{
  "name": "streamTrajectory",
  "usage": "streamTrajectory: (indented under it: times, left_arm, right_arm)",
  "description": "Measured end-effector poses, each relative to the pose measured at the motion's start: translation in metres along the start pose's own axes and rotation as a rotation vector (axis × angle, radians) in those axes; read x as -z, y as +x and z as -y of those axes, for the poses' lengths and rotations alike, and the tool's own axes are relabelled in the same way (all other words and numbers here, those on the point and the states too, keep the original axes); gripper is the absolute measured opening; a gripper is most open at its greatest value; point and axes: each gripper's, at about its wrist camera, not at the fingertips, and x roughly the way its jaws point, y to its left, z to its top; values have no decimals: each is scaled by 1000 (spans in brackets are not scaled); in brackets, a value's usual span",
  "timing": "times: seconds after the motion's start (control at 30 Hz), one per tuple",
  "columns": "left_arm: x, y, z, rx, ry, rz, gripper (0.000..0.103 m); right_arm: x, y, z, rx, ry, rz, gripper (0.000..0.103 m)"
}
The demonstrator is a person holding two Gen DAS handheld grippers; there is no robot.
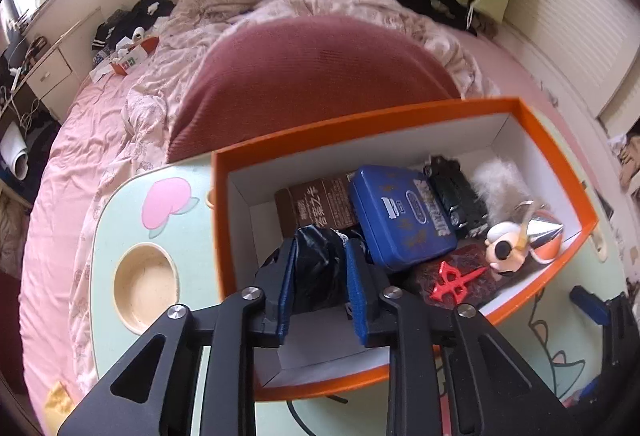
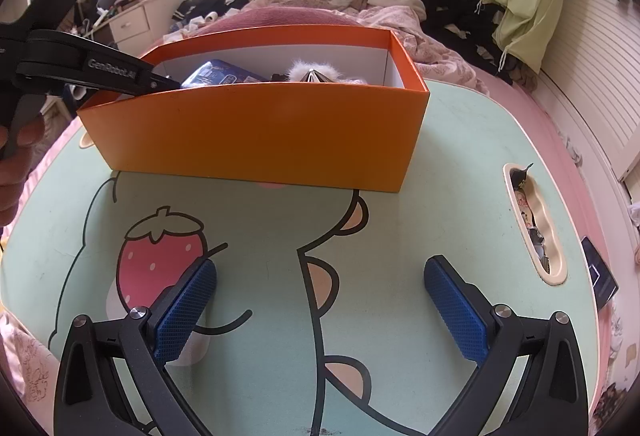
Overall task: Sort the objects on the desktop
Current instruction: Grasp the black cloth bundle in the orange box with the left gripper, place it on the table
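Over the orange box [image 1: 552, 156] at the table's far edge, our left gripper [image 1: 320, 276] pinches a black bundle [image 1: 316, 268]; we judge release comes next. Our right gripper [image 2: 320, 312] hangs wide, holding nothing.

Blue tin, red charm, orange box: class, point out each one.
Blue tin [image 1: 398, 214], left wrist view, lid centre.
Red charm [image 1: 454, 280], left wrist view, its middle.
Orange box [image 2: 256, 132], right wrist view, near wall.
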Motion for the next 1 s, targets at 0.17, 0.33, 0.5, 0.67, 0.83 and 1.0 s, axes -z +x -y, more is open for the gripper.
streamTrajectory:
  times: [0.17,0.33,0.5,0.67,0.83,1.0]
  left_arm:
    - [11,-68,-23,142,-81,194,13]
    - [39,-125,-25,242,-87,323,10]
    - [39,-105,-11,121,7,257,32]
    - [8,-49,3,-10,67,74,49]
    - [-13,-8,9,-49,143,-108,49]
    - [-16,5,6,-80,137,-159,48]
  right_arm:
    - [0,0,0,0,0,0,103]
    - [0,0,0,0,0,0,103]
    - [0,0,0,0,0,1,103]
    - [0,0,-1,-1,0,1,103]
    - [0,0,-1,0,1,1,103]
    - [1,-1,-3,-1,1,1,103]
